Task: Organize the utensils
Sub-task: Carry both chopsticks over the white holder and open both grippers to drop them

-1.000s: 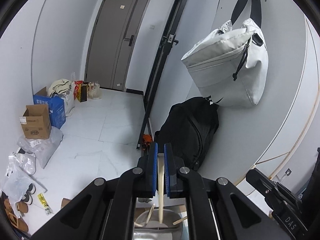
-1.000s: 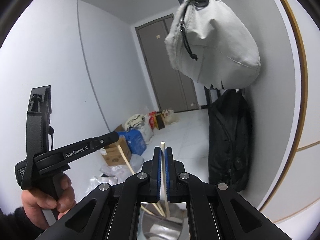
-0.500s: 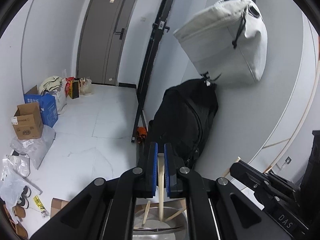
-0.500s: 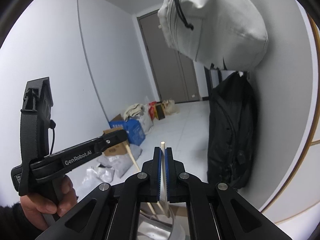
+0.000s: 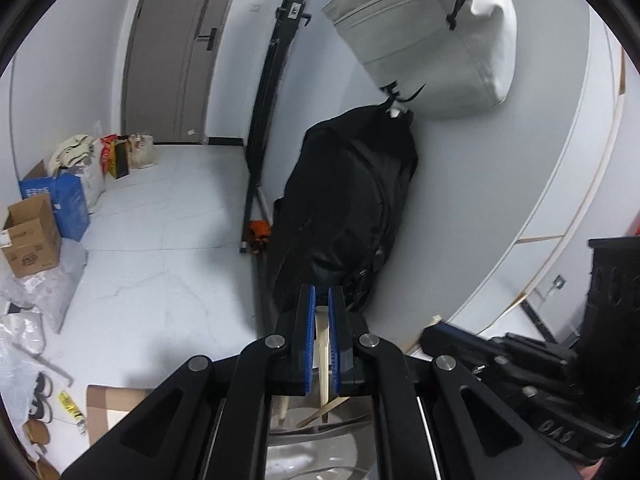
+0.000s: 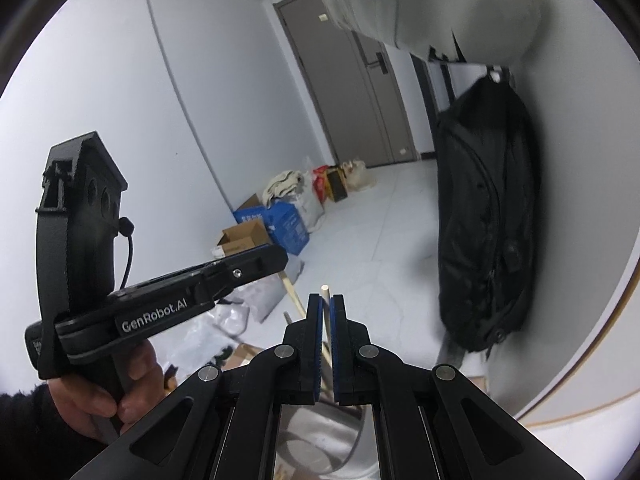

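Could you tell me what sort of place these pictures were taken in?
Probably a home entryway or hallway used for storage: a closed grey door, cardboard boxes on the white tiled floor, and a black bag against the wall.

A metal container is seen directly below the left gripper, with wooden sticks standing tilted inside it. One wooden utensil is clamped between the gripper's pads, its lower end reaching down into the container. Behind the gripper, a backpack is leaned against the wall, and a hanging bag is placed just above it. To the left, cardboard boxes are set on the floor along the wall. A door is found at the far end. In the right wrist view, a thin stick is clamped in the right gripper, with the left gripper to its left.
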Available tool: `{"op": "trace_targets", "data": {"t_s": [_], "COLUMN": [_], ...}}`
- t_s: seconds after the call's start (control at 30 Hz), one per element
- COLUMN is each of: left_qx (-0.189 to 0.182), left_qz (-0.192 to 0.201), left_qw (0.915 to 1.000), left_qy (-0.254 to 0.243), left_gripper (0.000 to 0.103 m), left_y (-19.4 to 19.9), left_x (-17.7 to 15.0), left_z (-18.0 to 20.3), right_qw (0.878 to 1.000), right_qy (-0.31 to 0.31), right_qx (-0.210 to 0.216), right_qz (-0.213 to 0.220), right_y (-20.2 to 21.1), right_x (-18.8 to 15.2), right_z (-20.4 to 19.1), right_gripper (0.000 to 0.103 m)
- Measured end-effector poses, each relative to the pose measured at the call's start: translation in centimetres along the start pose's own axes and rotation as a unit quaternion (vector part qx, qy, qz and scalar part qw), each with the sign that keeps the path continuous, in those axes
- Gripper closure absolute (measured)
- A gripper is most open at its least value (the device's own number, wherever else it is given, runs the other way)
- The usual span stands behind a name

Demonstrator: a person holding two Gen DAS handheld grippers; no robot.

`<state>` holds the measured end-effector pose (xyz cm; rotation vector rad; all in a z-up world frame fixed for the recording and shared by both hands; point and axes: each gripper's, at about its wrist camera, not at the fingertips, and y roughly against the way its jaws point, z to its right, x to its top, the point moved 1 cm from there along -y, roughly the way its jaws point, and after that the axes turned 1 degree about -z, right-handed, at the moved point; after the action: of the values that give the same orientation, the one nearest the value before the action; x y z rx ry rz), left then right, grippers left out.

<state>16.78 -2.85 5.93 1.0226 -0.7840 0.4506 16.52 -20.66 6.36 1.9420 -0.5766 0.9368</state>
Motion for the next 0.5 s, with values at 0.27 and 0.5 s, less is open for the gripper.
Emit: {"op": "trace_targets", "data": {"t_s": [0.27,0.5], "left_qx": [-0.011,-0.006], "left_qz": [-0.021,-0.043], "left_qw": [0.9997,0.999], "left_qy": [-0.007,0.007], "left_gripper": [0.101,0.094], "left_y": [-0.6,-0.6], "left_x": [-0.9,-1.0], "left_z": [0.3,0.2], "right_qw": [1.0,0.998], "right_qy": [-0.027,-0.066], "right_qx": [0.014,0.006], "right_qz": [-0.006,0.012], "right_y": [-0.1,1.5], "right_x": [-0.3,0.3], "right_z": [0.5,1.8], "right_gripper": [0.097,0.083]}}
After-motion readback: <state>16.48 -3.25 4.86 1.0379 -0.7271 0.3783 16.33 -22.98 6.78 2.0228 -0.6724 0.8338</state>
